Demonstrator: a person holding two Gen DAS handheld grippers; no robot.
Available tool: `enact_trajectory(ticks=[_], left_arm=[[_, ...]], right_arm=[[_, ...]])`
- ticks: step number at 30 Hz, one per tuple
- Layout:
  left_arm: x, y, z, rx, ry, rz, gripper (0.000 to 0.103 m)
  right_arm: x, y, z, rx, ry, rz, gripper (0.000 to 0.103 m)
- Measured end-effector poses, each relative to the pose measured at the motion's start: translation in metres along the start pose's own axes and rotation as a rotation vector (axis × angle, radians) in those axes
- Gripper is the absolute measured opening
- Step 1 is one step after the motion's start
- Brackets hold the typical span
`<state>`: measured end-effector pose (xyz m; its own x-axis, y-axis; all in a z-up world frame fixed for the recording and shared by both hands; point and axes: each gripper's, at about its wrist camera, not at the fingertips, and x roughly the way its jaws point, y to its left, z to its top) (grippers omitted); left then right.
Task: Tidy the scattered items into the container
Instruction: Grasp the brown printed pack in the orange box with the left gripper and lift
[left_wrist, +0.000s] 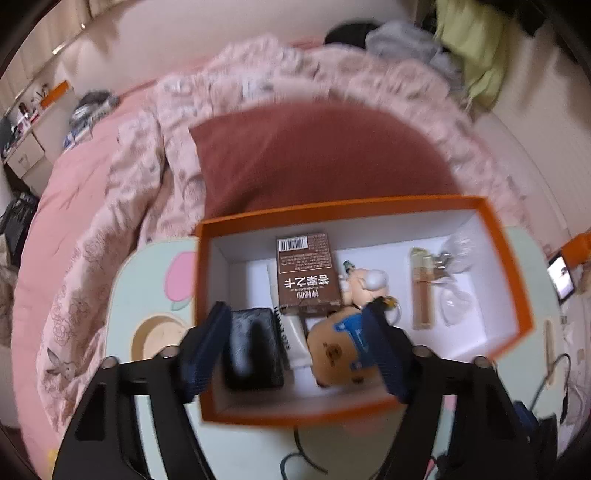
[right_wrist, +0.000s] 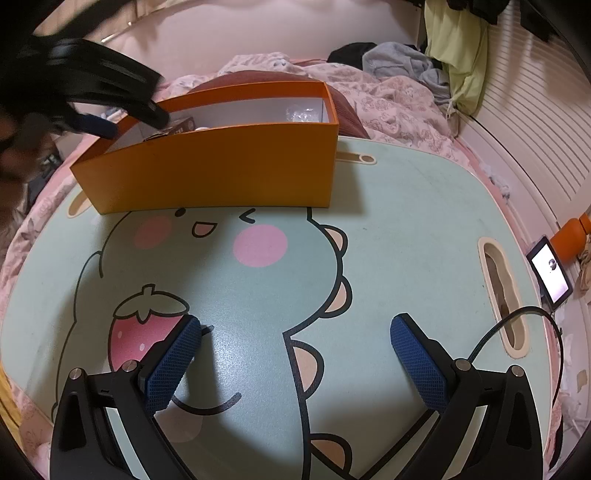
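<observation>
Left gripper hangs over the orange box, jaws spread, pinching nothing; the black pouch and bear toy lie between them on the box floor. Right gripper hovers wide apart above the lap table, which looks bare. Best lift the left straight up, I'd say: box walls close, open room toward the table's near edge.

So the box sits on the lap table, toward its far edge, with the bedding bunched up behind it. Inside the box, the notebook is at the near left, the carton lies further back, the bear toy is just right of the notebook, and the lighter is over on the right. The phone lies off the table's right edge.
</observation>
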<state>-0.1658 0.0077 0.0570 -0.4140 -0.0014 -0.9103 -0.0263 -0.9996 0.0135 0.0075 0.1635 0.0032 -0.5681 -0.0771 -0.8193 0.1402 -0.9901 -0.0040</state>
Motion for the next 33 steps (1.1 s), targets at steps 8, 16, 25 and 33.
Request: enact_trajectory(ticks=[8,16,25,33], left_arm=[[0.04,-0.009,0.015,-0.003,0.048,0.074,0.049],[0.013,-0.001,0.016,-0.005,-0.02,-0.006,0.043],[-0.076,0.007,-0.056,0.014,-0.181,-0.163,0.043],[-0.042,0.003,-0.136,-0.034,-0.114,-0.168,0.043]], right_arm=[[-0.001,0.002,-0.001,-0.002,-0.002,0.004,0.103],[-0.001,0.0,-0.001,-0.001,-0.002,0.007,0.103],[-0.002,0.002,-0.001,0.0,-0.001,0.007,0.103],[-0.002,0.002,0.0,0.001,-0.001,0.007,0.103]])
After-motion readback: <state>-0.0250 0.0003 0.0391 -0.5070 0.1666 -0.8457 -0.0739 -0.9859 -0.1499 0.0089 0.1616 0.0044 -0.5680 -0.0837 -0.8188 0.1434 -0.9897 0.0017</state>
